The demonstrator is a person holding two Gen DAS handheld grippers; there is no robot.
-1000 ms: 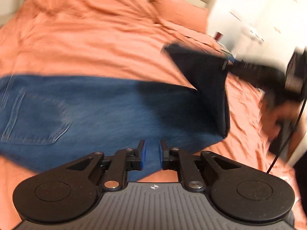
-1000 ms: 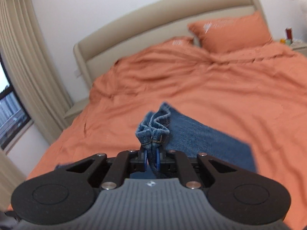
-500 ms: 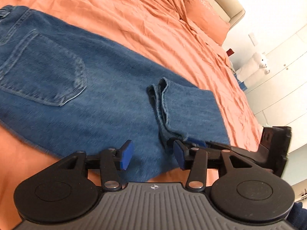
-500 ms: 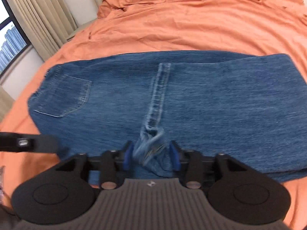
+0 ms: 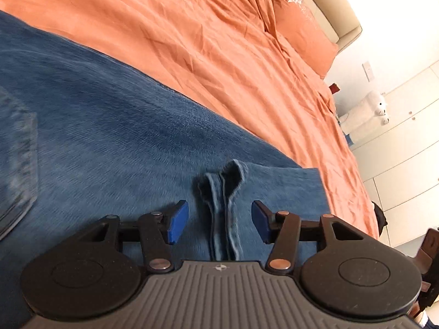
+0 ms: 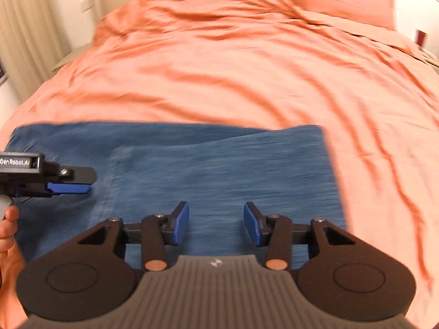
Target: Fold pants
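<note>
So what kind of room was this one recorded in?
A bedroom, most likely: the jeans lie on a bed with an orange duvet, a matching pillow sits against a padded headboard, and white closet doors stand alongside.

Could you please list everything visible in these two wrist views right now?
jeans: one, blue, folded, flat on the bed
hem: one, blue, doubled, lying loose between the left tool's pads
duvet: one, orange, covering the bed
pillow: two, orange, by the headboard
headboard: one, beige, far end
plush toy: one, white, beside the bed
wardrobe: one, white, right wall
curtain: one, beige, left wall
left tool: one, black, blue pads, open, jaws just opened
right tool: one, black, blue pads, open over jeans, jaws just opened
hand: one, gripping left tool's handle
</note>
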